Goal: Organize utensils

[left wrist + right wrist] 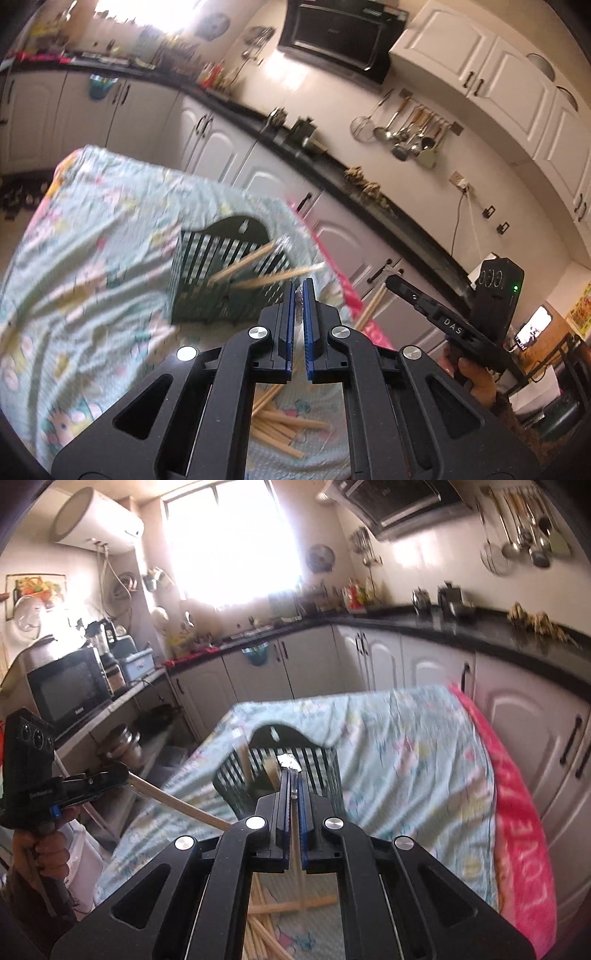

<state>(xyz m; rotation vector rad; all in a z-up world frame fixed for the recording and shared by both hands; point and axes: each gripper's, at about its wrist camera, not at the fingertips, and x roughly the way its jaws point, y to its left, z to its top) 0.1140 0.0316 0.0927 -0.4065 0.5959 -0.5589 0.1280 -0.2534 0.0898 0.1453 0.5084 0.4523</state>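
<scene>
Both my grippers, left (300, 295) and right (292, 786), are clamped on chopsticks (295, 853) above the cloth (406, 746). Ahead stands the green basket (207, 280) with two sticks (243, 264); loose sticks (280, 428) lie below. Only the right view shows the microwave (70, 694).

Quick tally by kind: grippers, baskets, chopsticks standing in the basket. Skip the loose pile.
Left hand-held gripper: 1
Right hand-held gripper: 1
Green basket: 1
Chopsticks in basket: 2
Total: 5
</scene>
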